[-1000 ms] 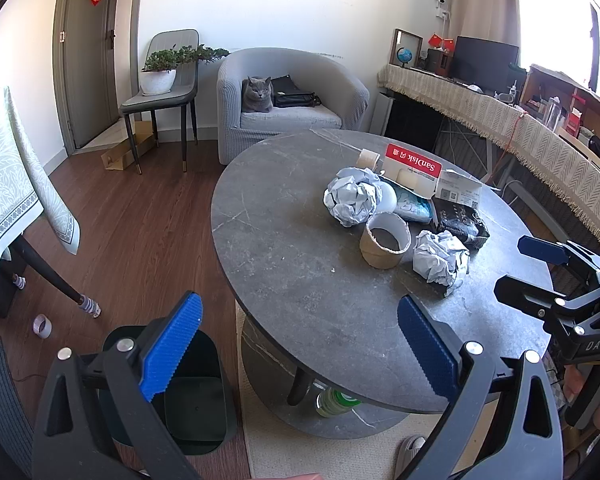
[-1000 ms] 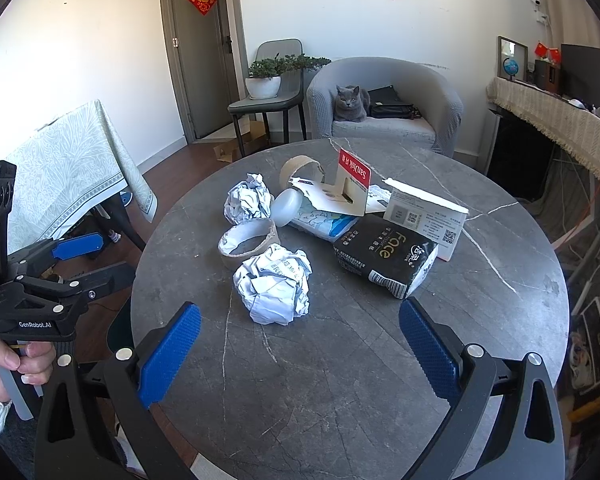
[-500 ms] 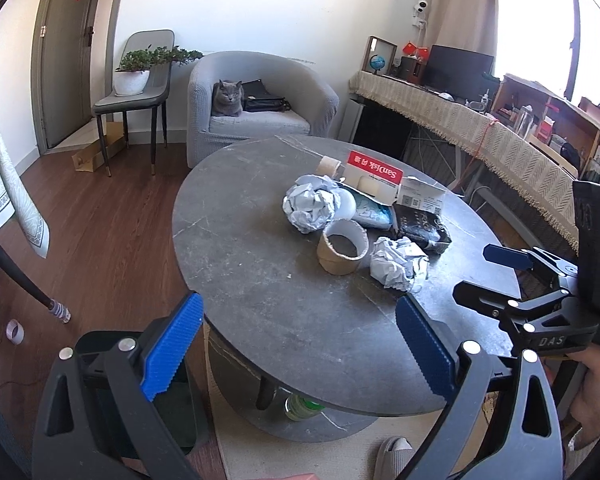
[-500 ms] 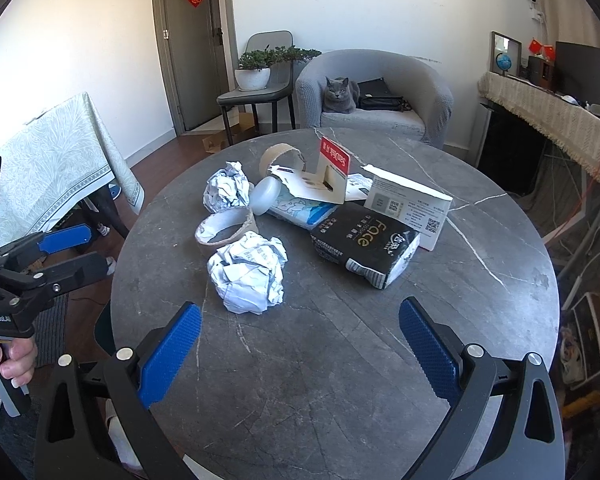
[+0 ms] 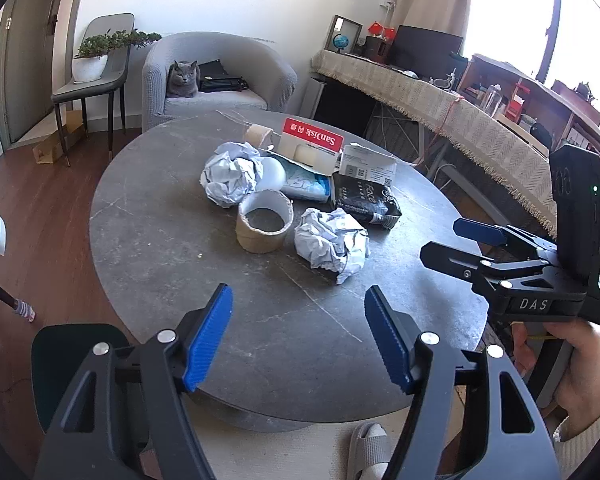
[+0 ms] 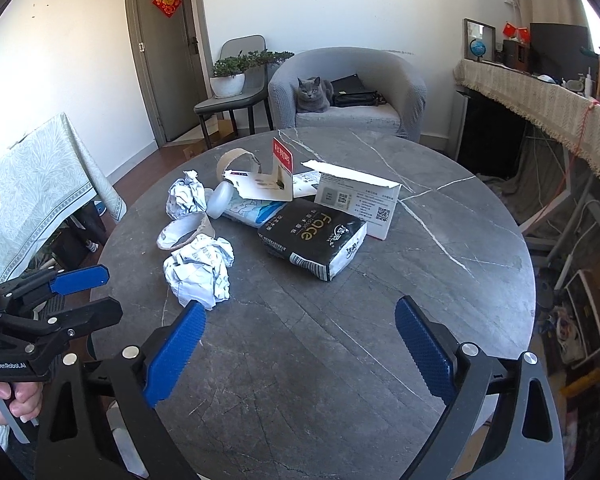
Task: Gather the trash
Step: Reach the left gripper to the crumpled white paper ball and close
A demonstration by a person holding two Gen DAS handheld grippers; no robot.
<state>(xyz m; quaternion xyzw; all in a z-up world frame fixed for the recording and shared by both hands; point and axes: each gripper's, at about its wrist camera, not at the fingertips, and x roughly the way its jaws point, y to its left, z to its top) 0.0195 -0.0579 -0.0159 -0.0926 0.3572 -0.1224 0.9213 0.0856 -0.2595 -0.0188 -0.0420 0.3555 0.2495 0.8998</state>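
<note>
closing with nothing between: left claw (image 5: 298, 336) above worktop (image 5: 172, 264) near edge, short of crumpled paper (image 5: 332, 242); spread wide, empty: right claw (image 6: 298, 350).

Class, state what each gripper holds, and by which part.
Nothing is held. The left gripper is closing on empty air; the right gripper stands open and empty.

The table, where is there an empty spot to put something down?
The round table is bare along the near edge, between the near crumpled paper ball and the grippers, and all down the right side past the white box. The far rim toward the armchair is bare too. The middle-left is crowded with trash.
</note>
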